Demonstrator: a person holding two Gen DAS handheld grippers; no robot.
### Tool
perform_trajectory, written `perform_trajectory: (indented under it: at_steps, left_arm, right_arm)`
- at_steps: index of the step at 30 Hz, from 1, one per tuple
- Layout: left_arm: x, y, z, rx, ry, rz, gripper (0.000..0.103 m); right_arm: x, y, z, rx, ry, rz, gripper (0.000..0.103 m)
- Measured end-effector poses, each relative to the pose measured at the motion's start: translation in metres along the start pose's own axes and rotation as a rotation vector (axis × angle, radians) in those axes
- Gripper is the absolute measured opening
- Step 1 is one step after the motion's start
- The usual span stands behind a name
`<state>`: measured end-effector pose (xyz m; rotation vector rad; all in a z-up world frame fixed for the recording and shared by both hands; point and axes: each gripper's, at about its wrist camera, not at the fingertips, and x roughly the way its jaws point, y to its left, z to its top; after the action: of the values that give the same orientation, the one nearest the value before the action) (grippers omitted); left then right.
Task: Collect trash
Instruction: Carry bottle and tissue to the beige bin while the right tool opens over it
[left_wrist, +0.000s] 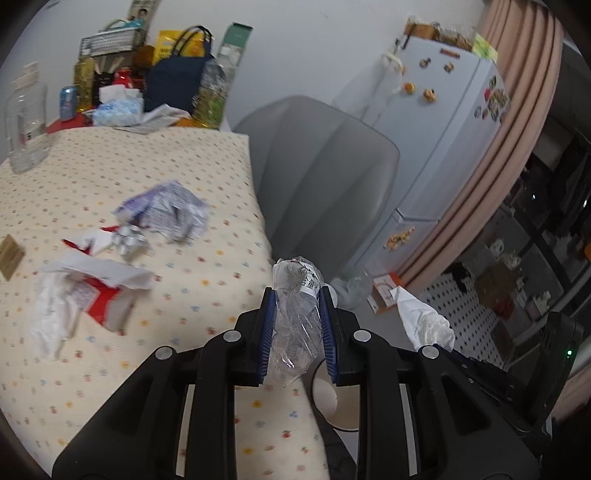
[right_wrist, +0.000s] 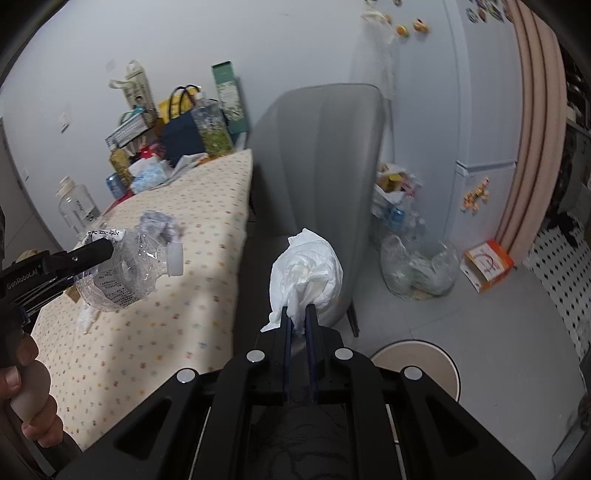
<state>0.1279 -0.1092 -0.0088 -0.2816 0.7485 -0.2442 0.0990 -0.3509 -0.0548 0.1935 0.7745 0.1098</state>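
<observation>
Both grippers loaded, more trash on the table

We clamp a crushed bottle (left_wrist: 295, 317) in the left gripper (left_wrist: 298, 295) and pinch a soft tissue (right_wrist: 306, 273) in the right gripper (right_wrist: 298, 314); light, springy, best held mid-body. Wrappers (left_wrist: 162, 212) probably crumpled, at ten o'clock.

1. Both views are evenly lit by soft, cool indoor light; its source seems to be overhead, though no lamp shows.
2. Strong fisheye distortion bends the curtain (left_wrist: 517, 122) and fridge (left_wrist: 439, 147) into arcs, with black vignetting at the corners.
3. Motion blur smears the crumpled wrappers (left_wrist: 110, 266) and the table (left_wrist: 129, 177) pattern in the left view.
4. In the right view a soft shadow crosses the tablecloth below the crushed bottle (right_wrist: 125, 273), whose clear plastic shows small glints.
5. The white tissue (right_wrist: 306, 277) is bright, nearly washed out.
6. The dark shelving (left_wrist: 535, 221) at far right is dim and murky.
</observation>
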Motion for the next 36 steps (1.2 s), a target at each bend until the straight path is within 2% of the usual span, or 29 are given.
perform_trajectory:
  at_steps: [17, 28, 29, 30, 32, 36]
  left_arm:
    - [0.137, -0.099, -0.033, 0.138, 0.256, -0.055, 0.024]
    - [0.203, -0.133, -0.066, 0.191, 0.391, -0.032, 0.024]
    - [0.207, -0.134, -0.069, 0.191, 0.402, -0.03, 0.024]
    - [0.211, -0.135, -0.071, 0.188, 0.413, -0.029, 0.024]
    - [0.218, -0.137, -0.074, 0.187, 0.428, -0.022, 0.024]
    - [0.231, -0.143, -0.081, 0.198, 0.458, -0.021, 0.024]
  right_arm:
    - [0.053, -0.123, -0.041, 0.228, 0.136, -0.056, 0.009]
    - [0.111, -0.179, -0.075, 0.342, 0.252, -0.058, 0.012]
    - [0.117, -0.183, -0.079, 0.346, 0.269, -0.068, 0.017]
    - [0.123, -0.186, -0.083, 0.353, 0.281, -0.07, 0.037]
    - [0.128, -0.192, -0.09, 0.371, 0.283, -0.066, 0.056]
    - [0.127, -0.213, -0.1, 0.422, 0.294, -0.095, 0.055]
